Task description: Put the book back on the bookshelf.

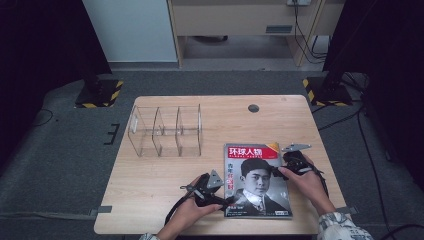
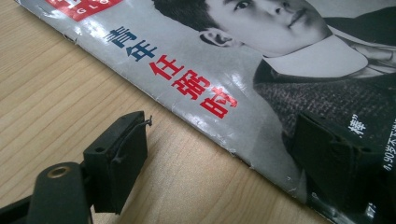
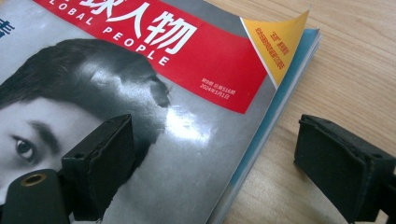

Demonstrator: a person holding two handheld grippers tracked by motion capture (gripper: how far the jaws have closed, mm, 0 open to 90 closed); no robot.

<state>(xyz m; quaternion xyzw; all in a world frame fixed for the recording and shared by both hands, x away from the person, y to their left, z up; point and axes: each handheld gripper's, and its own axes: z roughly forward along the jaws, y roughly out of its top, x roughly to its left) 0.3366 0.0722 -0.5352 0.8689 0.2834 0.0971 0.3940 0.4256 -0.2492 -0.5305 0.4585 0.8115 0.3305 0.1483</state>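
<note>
Forearms are cut off at the table's (image 1: 150, 185) near edge in the high view. A clear three-compartment organizer (image 1: 166, 131) stands empty toward the far left; a magazine (image 1: 257, 181) lies near the near edge, long axis running near-to-far, title farthest. The left gripper (image 1: 227, 201) meets its near-left corner, the right gripper (image 1: 276, 171) its right edge.

Left gripper view: jaws released, straddling the spine (image 2: 196, 126).

Right gripper view: jaws released, straddling the page edge (image 3: 254, 144); the yellow corner (image 3: 282, 39) curls upward.

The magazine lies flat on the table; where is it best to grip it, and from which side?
Probably the open right edge of the magazine, from the right: its pages show there and the top corner curls up. The right tongs already straddle that edge, open.
</note>
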